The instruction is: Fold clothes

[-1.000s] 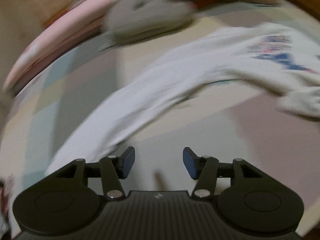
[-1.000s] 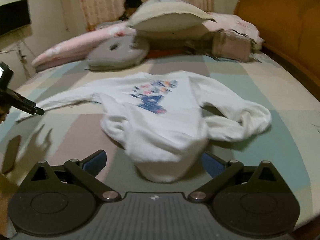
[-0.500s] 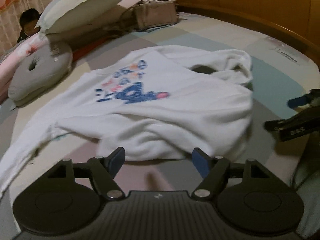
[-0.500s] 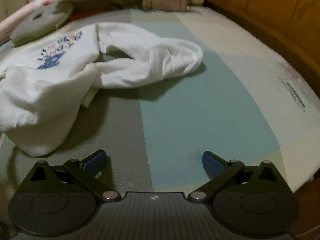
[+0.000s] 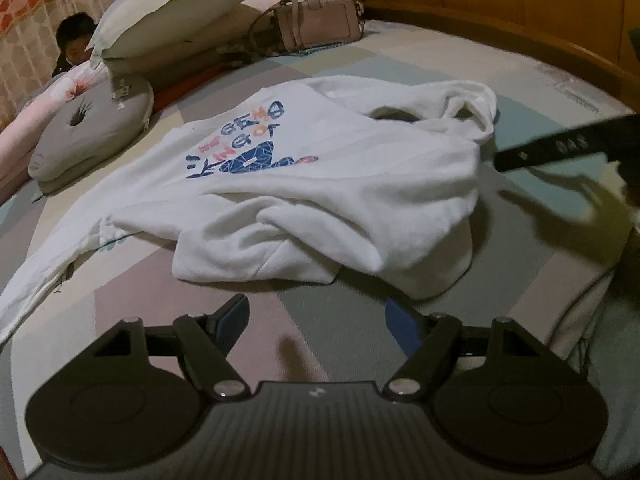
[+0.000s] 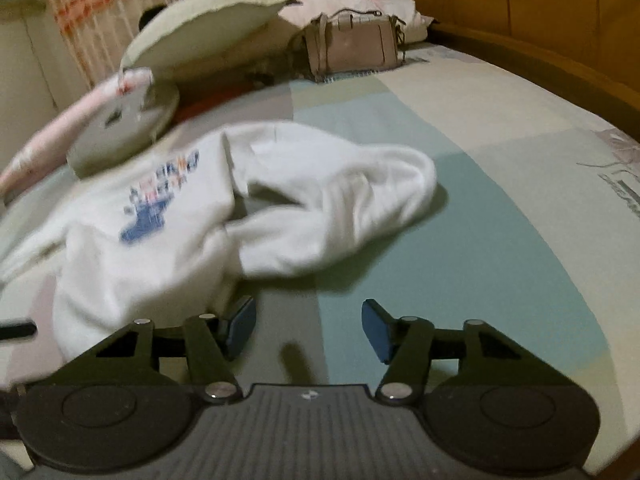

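White sweatshirt (image 5: 320, 196) rumpled on patchwork bed (image 5: 400, 64), beige handbag (image 5: 316, 24) near pillows (image 5: 172, 12)

- White long-sleeved sweatshirt (image 5: 328, 196) lies crumpled, print side up, on the patchwork bed sheet (image 5: 420, 60)
- Blue and orange lettering on the chest
- One sleeve stretched out flat, the other bunched in a loop
- Hem rumpled and folded over

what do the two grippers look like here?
Both match. The left gripper and right gripper each have a black ribbed body bearing a small white logo, two round discs, black linkage arms with silver pivot pins, and blue finger pads. No cables or sleeves are visible.
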The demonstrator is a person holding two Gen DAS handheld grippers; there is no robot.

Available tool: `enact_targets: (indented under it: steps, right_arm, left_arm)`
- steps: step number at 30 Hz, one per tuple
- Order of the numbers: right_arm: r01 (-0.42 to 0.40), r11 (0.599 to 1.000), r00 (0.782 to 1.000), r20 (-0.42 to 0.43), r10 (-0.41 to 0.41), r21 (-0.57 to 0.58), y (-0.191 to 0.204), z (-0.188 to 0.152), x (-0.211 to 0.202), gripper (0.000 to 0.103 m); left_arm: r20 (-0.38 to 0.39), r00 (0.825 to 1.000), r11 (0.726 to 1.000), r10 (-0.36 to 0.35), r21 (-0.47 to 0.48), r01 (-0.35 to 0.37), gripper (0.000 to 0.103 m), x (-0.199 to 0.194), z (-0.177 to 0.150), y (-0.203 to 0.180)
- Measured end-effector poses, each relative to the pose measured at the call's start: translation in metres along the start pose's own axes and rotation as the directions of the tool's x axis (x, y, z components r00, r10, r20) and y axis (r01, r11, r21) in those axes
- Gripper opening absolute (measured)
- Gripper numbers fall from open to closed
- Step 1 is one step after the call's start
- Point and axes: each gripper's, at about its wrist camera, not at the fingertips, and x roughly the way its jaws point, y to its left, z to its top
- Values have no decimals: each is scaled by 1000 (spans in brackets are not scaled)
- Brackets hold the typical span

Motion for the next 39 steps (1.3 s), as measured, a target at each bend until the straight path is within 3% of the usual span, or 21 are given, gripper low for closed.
enact_targets:
  steps: [6,7,10,20,23,26,29,32,39]
  right_arm:
    - [-8,985,1000,3,8,170,-12,17,42,56]
    - [-7,984,1000,5,7,178,-12,18,44,48]
    - [-4,981,1000,13,1,195,-14,21,50,12]
    - [133,989,988,75,-137,57,-25,44,19,9]
    - [213,976,973,87,-216,37,-39,51,9,8]
    - [313,949,944,102,-314,24,-55,58,-1,8]
    - [345,938,930,122,-347,34,-64,71,-9,8]
    - [331,944,932,151,-329,14,-55,81,-15,8]
    - [169,981,975,162,-152,-99,14,90,8,8]
  left_arm:
    - [-4,1000,1000,-5,1,5,76,6,-3,4]
    - [-6,1000,1000,-8,-2,8,76,7,-4,5]
    - [-13,1000,1000,-20,-15,20,76,10,-6,8]
    - [4,1000,999,-24,-21,24,76,4,-8,12]
    - [13,1000,999,-23,-25,23,76,-1,-9,13]
    - [23,999,999,-24,-29,25,76,-4,-9,14]
    - [25,999,999,-24,-28,25,76,-6,-9,14]
    - [25,999,999,-27,-31,28,76,-6,-10,14]
    - [21,999,999,-27,-33,28,76,-6,-12,18]
